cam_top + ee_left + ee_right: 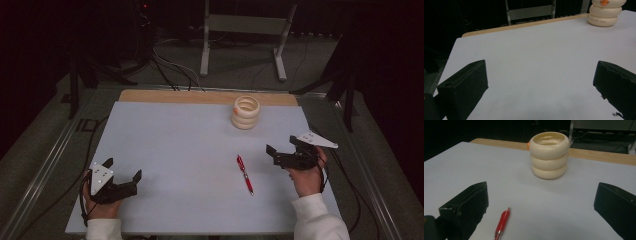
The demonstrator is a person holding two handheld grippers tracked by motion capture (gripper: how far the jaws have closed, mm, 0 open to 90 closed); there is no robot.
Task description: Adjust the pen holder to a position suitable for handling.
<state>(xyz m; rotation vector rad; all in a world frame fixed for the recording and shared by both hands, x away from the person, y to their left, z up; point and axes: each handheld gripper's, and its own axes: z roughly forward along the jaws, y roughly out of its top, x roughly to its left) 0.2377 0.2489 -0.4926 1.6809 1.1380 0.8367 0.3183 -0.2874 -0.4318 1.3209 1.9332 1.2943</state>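
A red pen [245, 174] lies on the white table top [190, 150], right of centre; its tip end also shows in the right gripper view [502, 223], near the left jaw. A cream holder shaped like three stacked rings [245, 112] stands upright near the far edge, hollow at the top [549, 155], with an orange mark on its side [606, 12]. My right gripper [283, 148] is open just right of the pen, empty. My left gripper [124, 170] rests at the near left corner, open and empty.
A wooden strip [200, 96] runs along the table's far edge. Beyond it stand a grey metal frame [245, 40] and cables on the floor. Metal rails [45, 165] flank the table on both sides.
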